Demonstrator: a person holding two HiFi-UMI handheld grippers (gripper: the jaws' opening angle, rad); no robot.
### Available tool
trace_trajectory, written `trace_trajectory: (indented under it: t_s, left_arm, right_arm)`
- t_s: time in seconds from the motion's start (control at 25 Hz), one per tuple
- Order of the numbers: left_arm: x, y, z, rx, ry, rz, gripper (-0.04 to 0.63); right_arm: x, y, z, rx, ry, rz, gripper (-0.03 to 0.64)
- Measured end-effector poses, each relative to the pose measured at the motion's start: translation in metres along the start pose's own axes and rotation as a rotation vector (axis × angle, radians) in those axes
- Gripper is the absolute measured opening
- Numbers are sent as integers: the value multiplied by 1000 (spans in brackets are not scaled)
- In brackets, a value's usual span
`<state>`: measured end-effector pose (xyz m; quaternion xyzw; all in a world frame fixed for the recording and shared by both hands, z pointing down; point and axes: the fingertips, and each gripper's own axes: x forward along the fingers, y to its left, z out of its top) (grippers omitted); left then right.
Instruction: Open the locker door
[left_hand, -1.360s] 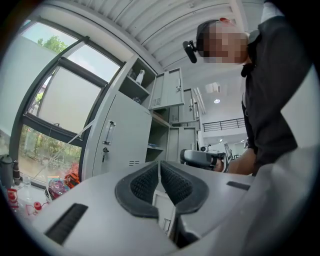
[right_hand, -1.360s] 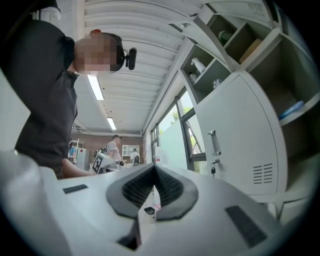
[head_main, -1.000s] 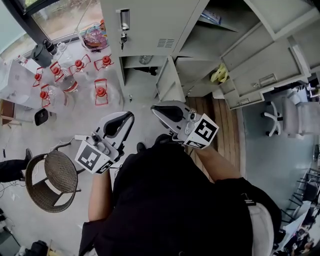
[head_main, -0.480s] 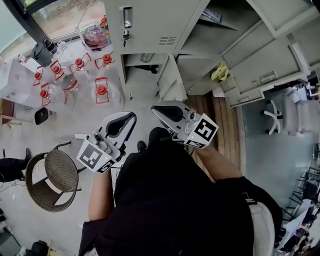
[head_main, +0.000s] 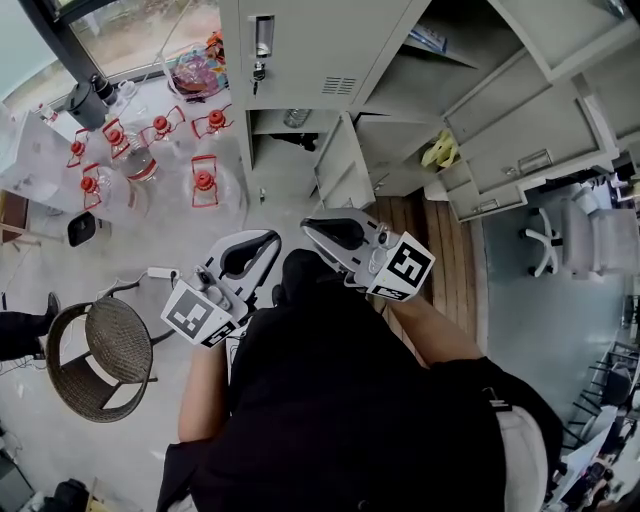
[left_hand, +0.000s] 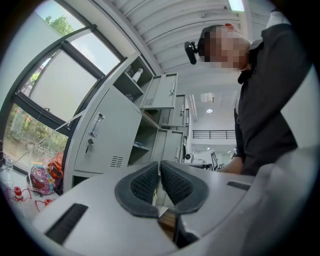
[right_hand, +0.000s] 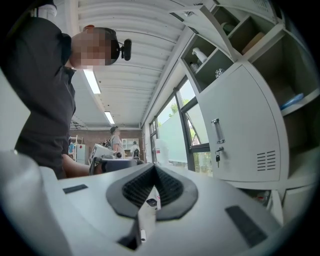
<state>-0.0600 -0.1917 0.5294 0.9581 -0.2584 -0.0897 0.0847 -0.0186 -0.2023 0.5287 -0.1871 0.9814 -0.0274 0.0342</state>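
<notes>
Grey steel locker door (head_main: 300, 45) sits shut at the far side of the head view, with its handle (head_main: 263, 35) and a dangling key (head_main: 258, 72) near its left edge. The left tongs (head_main: 268, 238) and right tongs (head_main: 308, 224) hover near us, well apart from the door.

Left gripper view: pads pressed together, nothing between them; the door stands far off to the left.

Right gripper view: pads meet likewise, empty; the handle is far off to the right.

Risks as we judge them: closed tongs would only knock the handle, not catch it. A low reach could snag the key. The open lower door (head_main: 340, 160) could get bumped on approach.
</notes>
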Motion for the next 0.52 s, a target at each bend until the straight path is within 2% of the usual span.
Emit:
trace_trajectory:
  t_s: [0.28,0.52]
  left_arm:
    - [0,0,-9,-17,26,13,28]
    - [-5,-1,3,-84,-33,-5,28]
  right_arm:
    - [4,1,-5,15,19,-7,11]
    - [15,8,-17,55,26,18,11]
